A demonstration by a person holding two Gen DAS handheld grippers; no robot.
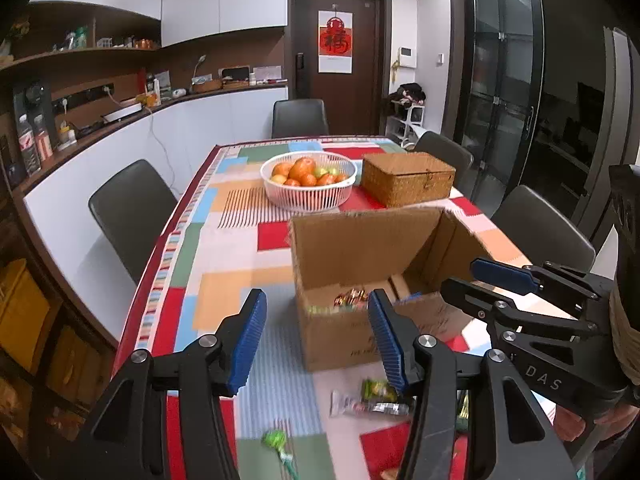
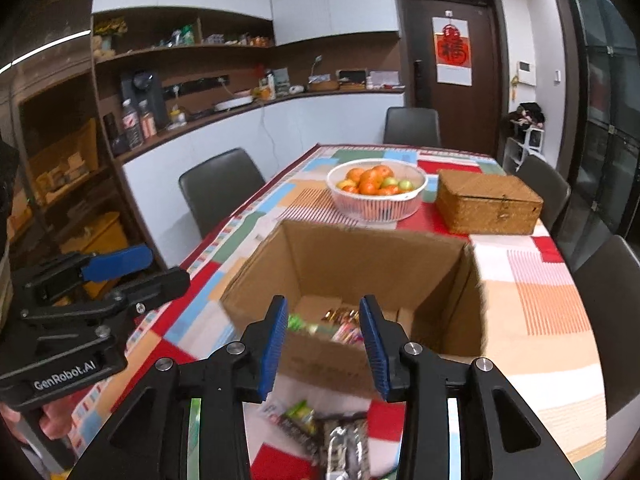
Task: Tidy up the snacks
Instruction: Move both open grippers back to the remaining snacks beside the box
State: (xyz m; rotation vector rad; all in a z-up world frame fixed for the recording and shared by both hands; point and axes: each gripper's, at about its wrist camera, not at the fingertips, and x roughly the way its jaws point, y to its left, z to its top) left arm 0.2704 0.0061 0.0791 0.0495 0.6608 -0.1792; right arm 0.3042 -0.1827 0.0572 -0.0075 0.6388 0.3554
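Though blurred, snacks [image 2: 340,322] in box [image 2: 360,256]

Left tongs [image 1: 318,344] parted, empty; right tongs [image 2: 324,346] parted, empty, both angled down

Black linkage grippers [image 1: 318,340], ribbed blue pads [image 1: 248,340]

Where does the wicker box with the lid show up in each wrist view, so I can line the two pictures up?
Left wrist: the wicker box sits right of centre in the upper half, beyond the cardboard box.
Right wrist: the wicker box is right of centre, at mid-height.
Shared landmark: the white fruit basket, just left of it in both.
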